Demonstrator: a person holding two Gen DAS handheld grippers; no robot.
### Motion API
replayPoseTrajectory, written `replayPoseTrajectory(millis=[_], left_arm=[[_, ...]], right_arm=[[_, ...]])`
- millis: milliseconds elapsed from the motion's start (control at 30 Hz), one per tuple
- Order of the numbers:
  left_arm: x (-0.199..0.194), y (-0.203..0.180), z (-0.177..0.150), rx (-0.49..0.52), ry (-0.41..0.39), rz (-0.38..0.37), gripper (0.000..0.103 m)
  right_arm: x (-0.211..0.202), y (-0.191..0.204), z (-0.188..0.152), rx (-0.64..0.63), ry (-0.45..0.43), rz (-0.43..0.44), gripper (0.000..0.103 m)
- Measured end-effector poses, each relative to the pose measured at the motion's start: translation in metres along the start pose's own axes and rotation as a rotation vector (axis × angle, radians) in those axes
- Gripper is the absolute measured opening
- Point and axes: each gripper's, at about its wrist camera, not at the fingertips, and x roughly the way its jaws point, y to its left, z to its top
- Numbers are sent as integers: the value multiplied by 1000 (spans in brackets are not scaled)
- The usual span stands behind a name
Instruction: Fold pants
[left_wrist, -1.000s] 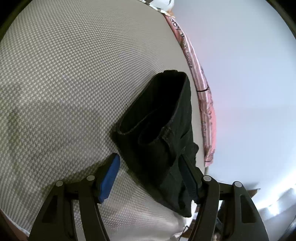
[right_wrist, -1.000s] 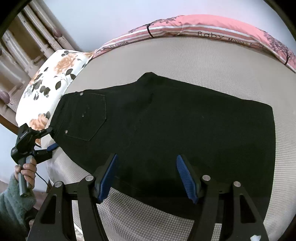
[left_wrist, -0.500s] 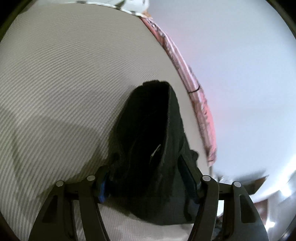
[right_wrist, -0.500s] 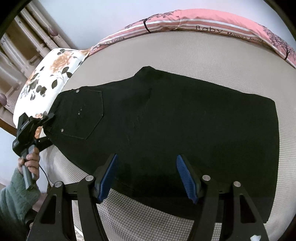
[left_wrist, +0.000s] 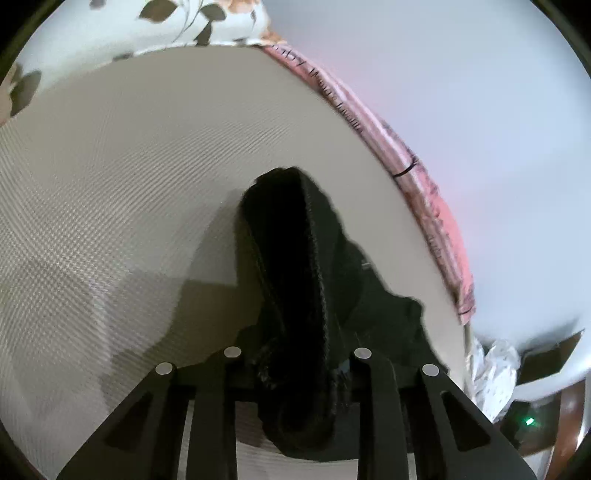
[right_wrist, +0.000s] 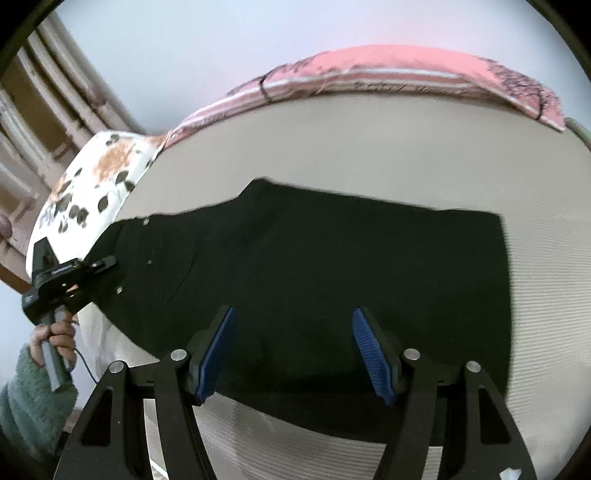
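My left claw is closing on the waistband of the black pants (fabric bunched between its jaws); my right claw hangs released above their near edge on the bed.

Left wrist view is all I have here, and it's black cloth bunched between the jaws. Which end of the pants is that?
Observer: The waist end. In the right wrist view the left gripper is at the waistband edge of the black pants, beside the back pocket; its jaws are closing on the cloth.
Operator: Where's the right gripper?
Observer: The right gripper hangs open over the near long edge of the pants, nothing between its blue pads.
Operator: Is the rest of the garment flat?
Observer: Mostly. It lies spread across the beige mattress, leg end to the right, lifted only at the waist corner.
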Motion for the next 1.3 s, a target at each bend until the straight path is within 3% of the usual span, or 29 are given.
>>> replayPoseTrajectory(millis=[100,300,500,667,900,1133,1300], left_arm=[[-13,-28,-4,11,-28,-47,24],[-13,-114,-23,123,-37,-113,23],[22,-198,-52,276,21,-127,23],[66,-247,-82,390,99,-111,23],[117,-299,-148,565,174,-37,23],[172,-299,-203,729,202,151,24],[181,-302,-221,830,169,217,29]], right_arm=[[-15,-18,2,37,-33,-11,63],[-41,-62,1,138,-73,-5,63],[-59,-101,-9,182,-106,-42,63],[-65,-132,-18,258,-136,-22,63],[-57,-150,-22,338,-118,59,63],[-58,-155,-24,353,-123,71,63],[-59,-158,-23,360,-135,76,63]])
